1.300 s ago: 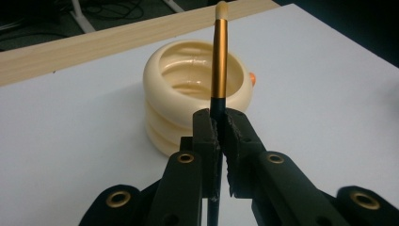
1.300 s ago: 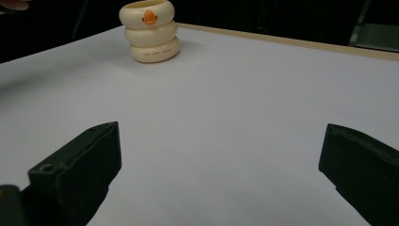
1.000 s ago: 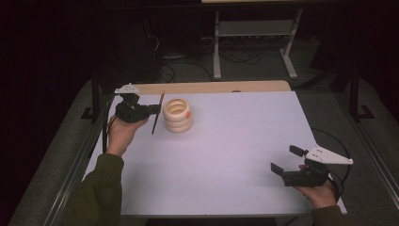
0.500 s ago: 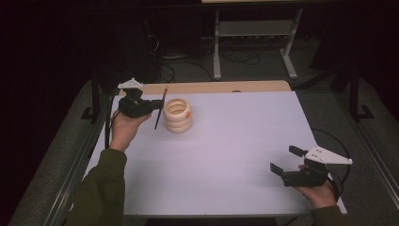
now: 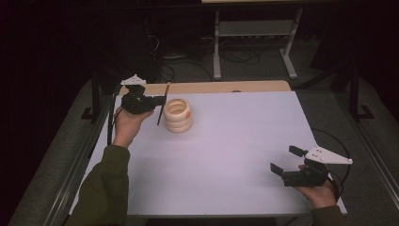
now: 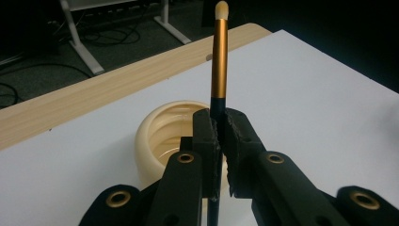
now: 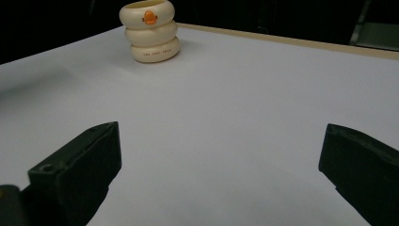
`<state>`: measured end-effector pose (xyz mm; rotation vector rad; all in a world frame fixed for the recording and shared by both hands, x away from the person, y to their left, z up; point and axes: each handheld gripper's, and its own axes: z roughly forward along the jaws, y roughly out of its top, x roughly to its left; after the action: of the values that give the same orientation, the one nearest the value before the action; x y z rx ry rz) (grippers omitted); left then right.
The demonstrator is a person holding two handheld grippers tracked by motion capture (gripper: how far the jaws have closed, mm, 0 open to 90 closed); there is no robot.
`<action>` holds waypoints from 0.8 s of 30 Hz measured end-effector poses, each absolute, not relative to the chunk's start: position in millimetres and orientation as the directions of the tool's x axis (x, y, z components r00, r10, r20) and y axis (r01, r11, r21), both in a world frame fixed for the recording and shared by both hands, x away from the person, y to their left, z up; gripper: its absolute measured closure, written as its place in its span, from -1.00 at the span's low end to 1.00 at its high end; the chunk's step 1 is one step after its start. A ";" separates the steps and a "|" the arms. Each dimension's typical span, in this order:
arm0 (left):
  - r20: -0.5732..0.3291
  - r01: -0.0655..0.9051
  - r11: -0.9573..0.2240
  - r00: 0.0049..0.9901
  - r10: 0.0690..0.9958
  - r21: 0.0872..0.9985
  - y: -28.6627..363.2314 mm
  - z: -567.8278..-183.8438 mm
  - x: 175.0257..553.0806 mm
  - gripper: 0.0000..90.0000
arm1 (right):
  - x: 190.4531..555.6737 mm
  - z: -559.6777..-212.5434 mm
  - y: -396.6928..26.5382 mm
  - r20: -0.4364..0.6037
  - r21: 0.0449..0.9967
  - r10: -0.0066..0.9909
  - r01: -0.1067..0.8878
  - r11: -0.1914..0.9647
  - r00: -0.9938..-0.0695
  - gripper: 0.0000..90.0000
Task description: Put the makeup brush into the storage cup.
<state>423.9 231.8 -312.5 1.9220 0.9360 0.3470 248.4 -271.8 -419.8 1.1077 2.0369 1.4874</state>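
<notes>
Left gripper has its jaws pinched on a slim black-and-gold makeup brush, cream tip up, just beside the cream ribbed ring-stacked holder at the table's far left. We judge we're mid-carry; next, lift the brush over the rim and lower it in. Right gripper rests spread wide, well apart.

Looks like a lab or test room: bare white worktop on a railed frame, loose cables on grey carpet, metal stand legs behind, dark surroundings.
</notes>
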 end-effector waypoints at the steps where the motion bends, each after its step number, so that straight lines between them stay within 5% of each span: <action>1: -0.136 0.466 -0.269 0.668 0.731 0.843 231.8 -312.5 423.9 0.86 | 248.4 -419.8 -271.8 0.139 0.921 0.776 0.369 0.127 -0.615 -1.00; 24: -0.140 0.427 -0.236 0.682 0.718 0.873 217.1 -308.2 443.6 0.86 | 248.1 -420.4 -273.0 0.146 0.921 0.774 0.369 0.121 -0.616 -1.00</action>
<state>443.6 217.1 -308.2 1.8715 0.8986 0.3564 248.1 -273.0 -420.4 1.1095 2.0354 1.4974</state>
